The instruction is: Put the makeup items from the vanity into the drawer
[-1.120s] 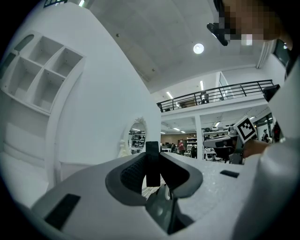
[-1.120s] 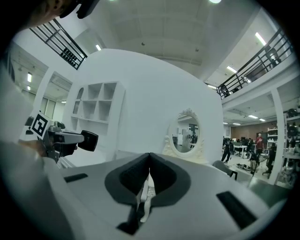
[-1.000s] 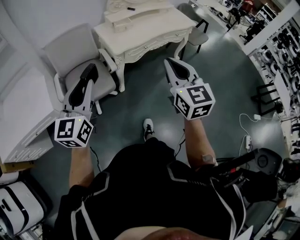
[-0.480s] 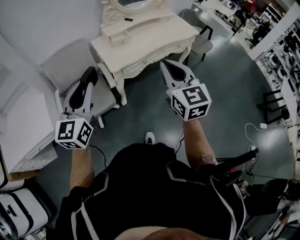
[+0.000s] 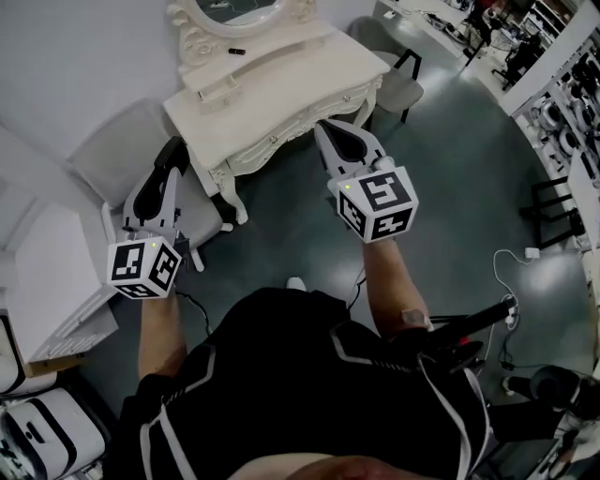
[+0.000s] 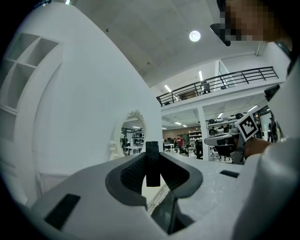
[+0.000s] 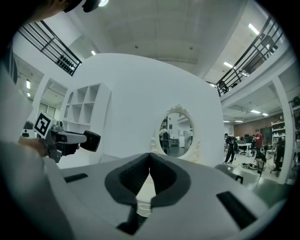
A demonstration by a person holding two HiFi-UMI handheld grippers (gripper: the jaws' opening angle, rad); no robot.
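Note:
The white vanity (image 5: 281,80) with its oval mirror (image 5: 234,9) stands ahead of me, its drawer fronts (image 5: 309,111) closed. A small black item (image 5: 236,50) lies on the vanity's raised shelf. My left gripper (image 5: 173,150) is held level over a grey chair and is shut on a flat black piece (image 6: 152,164) standing upright between its jaw tips. My right gripper (image 5: 337,131) hovers just short of the vanity's front edge, its jaws shut with nothing between them. Both gripper views face the mirror (image 7: 178,131).
The grey chair (image 5: 117,141) sits left of the vanity, under my left gripper. A second chair (image 5: 403,82) stands at the vanity's right end. A white cabinet (image 5: 37,272) is at the left edge. Cables and a plug (image 5: 530,253) lie on the dark floor to the right.
The person has walked toward the vanity, carrying both grippers forward. The vanity looks nearer and its mirror has come into the head view. Neither gripper's jaws have changed.

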